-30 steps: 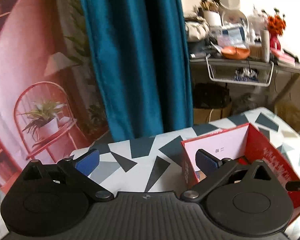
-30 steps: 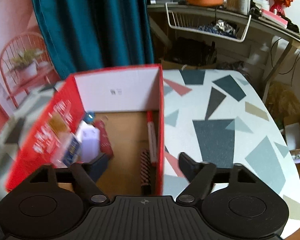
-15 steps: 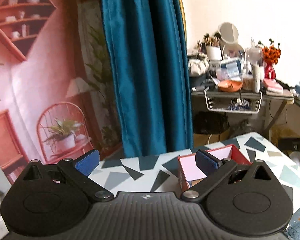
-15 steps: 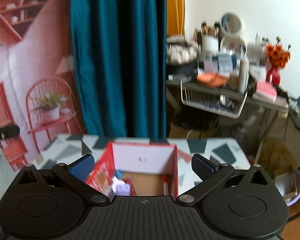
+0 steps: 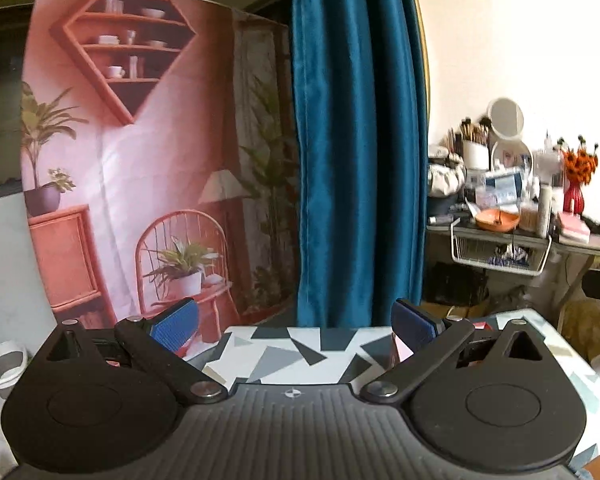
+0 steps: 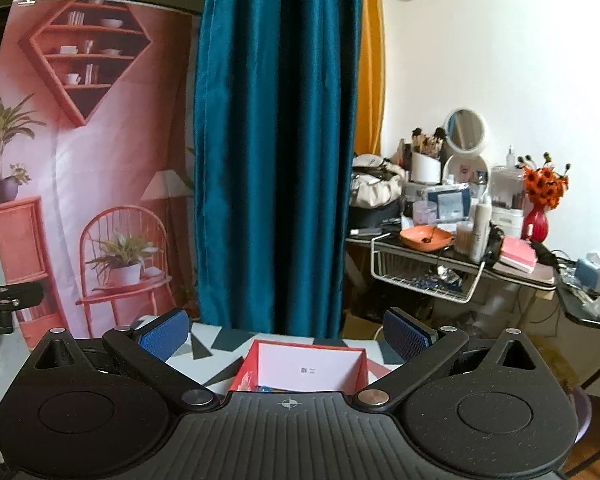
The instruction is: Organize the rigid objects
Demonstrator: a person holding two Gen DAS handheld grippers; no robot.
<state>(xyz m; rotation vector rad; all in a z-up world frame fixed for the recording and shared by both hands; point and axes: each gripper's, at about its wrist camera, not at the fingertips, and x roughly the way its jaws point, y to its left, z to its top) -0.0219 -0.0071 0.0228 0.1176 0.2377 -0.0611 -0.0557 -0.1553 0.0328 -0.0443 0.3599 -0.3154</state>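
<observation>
A red cardboard box [image 6: 306, 364] with a pale inner wall stands on the patterned table [image 6: 216, 346]; only its far wall and a glimpse of small items inside show above my right gripper's body. My right gripper [image 6: 288, 334] hangs above and behind the box, open, with nothing between its blue pads. In the left wrist view a sliver of the box [image 5: 400, 350] peeks out beside the right finger. My left gripper [image 5: 296, 324] is open and empty above the table [image 5: 300, 354]. The left gripper's black frame [image 6: 4, 304] shows at the left edge of the right wrist view.
A teal curtain [image 6: 276, 152] hangs behind the table beside a pink printed backdrop [image 6: 92, 168]. A cluttered desk [image 6: 460, 248] with a wire basket, orange bowl, mirror and red vase stands to the right. A white bin [image 5: 2, 366] sits on the floor at left.
Both grippers have risen and pulled back from the box, now pointing nearer level, so the box has sunk low in both views. The right gripper's jaws have spread wider.
</observation>
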